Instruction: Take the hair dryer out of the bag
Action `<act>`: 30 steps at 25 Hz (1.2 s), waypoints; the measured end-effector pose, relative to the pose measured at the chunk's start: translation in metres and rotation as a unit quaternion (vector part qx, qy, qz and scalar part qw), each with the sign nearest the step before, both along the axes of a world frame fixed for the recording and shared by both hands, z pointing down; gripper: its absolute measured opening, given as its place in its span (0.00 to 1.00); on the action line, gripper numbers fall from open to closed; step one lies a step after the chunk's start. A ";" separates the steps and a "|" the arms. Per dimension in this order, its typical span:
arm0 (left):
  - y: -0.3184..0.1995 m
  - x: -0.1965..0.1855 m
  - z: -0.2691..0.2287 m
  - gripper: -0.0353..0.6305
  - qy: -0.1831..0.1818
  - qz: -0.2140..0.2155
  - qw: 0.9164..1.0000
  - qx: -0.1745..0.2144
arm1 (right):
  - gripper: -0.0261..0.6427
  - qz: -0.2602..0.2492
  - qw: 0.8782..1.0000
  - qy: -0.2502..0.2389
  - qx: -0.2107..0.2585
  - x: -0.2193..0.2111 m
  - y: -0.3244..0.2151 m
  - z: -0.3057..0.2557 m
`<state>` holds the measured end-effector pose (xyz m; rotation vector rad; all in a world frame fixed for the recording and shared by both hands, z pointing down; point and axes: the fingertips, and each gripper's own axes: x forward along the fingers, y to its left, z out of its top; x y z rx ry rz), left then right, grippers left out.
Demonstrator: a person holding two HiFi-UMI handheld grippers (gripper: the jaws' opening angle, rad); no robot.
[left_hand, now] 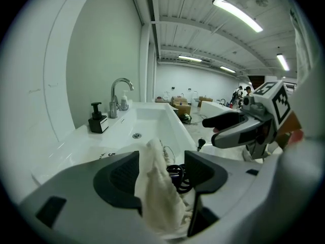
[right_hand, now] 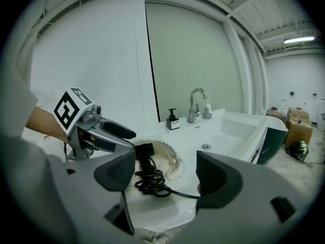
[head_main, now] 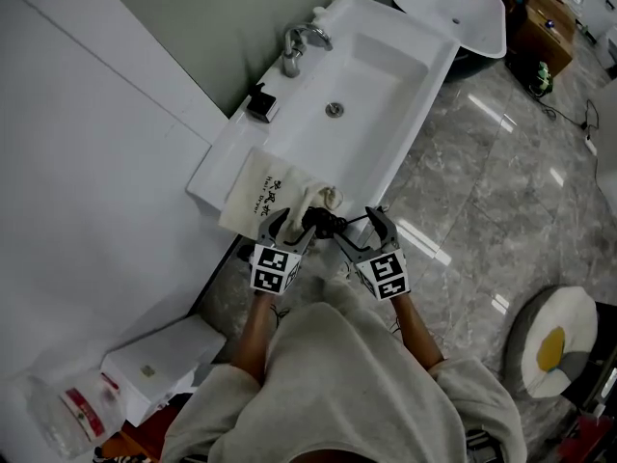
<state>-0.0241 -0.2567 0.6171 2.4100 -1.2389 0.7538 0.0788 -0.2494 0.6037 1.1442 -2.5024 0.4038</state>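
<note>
A cream drawstring bag point(head_main: 258, 187) with black print lies on the white sink counter point(head_main: 224, 152), left of the basin and near the front edge. My left gripper point(head_main: 289, 225) is shut on bunched cloth of the bag point(left_hand: 158, 189) at its mouth. The black hair dryer point(right_hand: 144, 154) sticks out of the bag's frilled mouth point(right_hand: 170, 151), and its coiled cord point(right_hand: 150, 181) lies on the counter. My right gripper point(right_hand: 165, 174) stands open around the coil, with the cord running to its right jaw. In the head view the dryer point(head_main: 323, 222) sits between both grippers, the right gripper point(head_main: 359, 230) beside it.
A chrome faucet point(head_main: 301, 40) and a black soap dispenser point(head_main: 260, 104) stand behind the basin point(head_main: 371, 75). A white wall runs along the left. A second white basin point(head_main: 461, 8), boxes and a round white stool point(head_main: 554, 350) are on the grey floor.
</note>
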 end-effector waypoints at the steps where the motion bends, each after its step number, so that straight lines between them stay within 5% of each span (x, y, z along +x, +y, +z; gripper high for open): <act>1: -0.002 0.001 0.003 0.47 -0.005 0.001 1.000 -0.004 | 0.58 -0.003 1.000 -0.002 -0.004 -0.002 0.000 0.002; 6: -0.010 -0.002 0.013 0.44 -0.043 0.006 0.999 -0.016 | 0.58 -0.023 1.000 -0.009 -0.019 -0.012 0.002 0.011; 14: -0.017 -0.014 0.011 0.18 -0.064 0.000 0.998 -0.012 | 0.58 -0.040 0.999 -0.008 -0.033 -0.020 0.006 0.022; 30: -0.027 -0.037 -0.005 0.14 -0.005 0.043 0.999 -0.007 | 0.56 -0.040 0.998 0.035 -0.039 -0.053 -0.007 0.032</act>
